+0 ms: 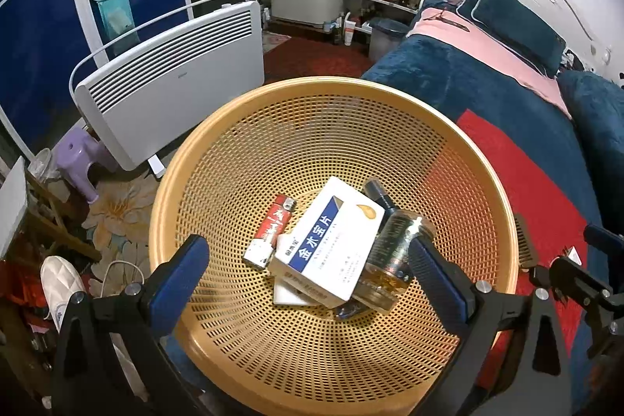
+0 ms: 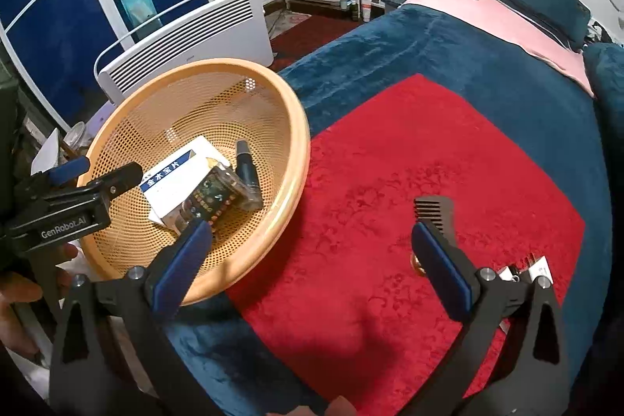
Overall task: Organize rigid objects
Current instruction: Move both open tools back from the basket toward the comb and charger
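Note:
A round orange mesh basket rests on the bed's left edge. Inside lie a white and blue medicine box, a red lighter, a glass bottle of amber liquid and a dark spray bottle. My left gripper is open and empty, hanging over the basket. My right gripper is open and empty above the red cloth. A dark comb lies on the cloth by its right finger; it also shows in the left wrist view.
A small white tagged item lies on the cloth at the right. The bed has a teal blanket, a pink cover and pillows. A white panel heater stands on the floor to the left of the bed.

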A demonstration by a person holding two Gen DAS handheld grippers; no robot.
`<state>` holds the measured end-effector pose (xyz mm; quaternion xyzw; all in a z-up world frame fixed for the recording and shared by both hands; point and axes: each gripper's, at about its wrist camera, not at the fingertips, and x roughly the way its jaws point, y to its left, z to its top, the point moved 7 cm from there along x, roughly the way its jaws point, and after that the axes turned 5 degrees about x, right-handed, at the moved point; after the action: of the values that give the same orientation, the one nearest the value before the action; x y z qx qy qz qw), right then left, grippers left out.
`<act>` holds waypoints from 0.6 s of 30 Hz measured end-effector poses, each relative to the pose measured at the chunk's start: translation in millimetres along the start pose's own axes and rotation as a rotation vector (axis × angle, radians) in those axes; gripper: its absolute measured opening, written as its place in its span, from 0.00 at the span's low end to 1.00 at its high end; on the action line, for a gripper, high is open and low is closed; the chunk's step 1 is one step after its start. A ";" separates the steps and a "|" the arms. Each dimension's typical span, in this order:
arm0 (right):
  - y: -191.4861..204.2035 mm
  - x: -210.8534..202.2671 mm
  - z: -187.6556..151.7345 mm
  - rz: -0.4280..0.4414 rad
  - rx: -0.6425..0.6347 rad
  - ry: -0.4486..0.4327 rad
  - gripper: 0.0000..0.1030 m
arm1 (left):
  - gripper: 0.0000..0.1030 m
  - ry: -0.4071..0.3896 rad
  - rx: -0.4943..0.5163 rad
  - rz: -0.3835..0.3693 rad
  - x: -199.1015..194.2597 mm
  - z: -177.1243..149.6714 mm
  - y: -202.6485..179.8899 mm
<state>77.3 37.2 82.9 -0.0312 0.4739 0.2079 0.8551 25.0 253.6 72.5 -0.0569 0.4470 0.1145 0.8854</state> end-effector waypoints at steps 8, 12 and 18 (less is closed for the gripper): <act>-17.1 -6.0 -2.8 -0.016 0.031 -0.006 1.00 | 0.99 0.000 0.032 -0.009 0.7 2.8 -16.1; -27.1 -7.8 -5.3 -0.027 0.048 -0.006 1.00 | 0.99 -0.001 0.047 -0.014 0.6 4.3 -25.0; -42.8 -13.0 -8.8 -0.044 0.074 -0.012 1.00 | 0.99 -0.001 0.076 -0.024 1.2 5.6 -39.0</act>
<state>80.8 -8.3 82.6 -0.0089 0.4752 0.1717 0.8629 40.0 217.2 74.8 -0.0286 0.4499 0.0870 0.8884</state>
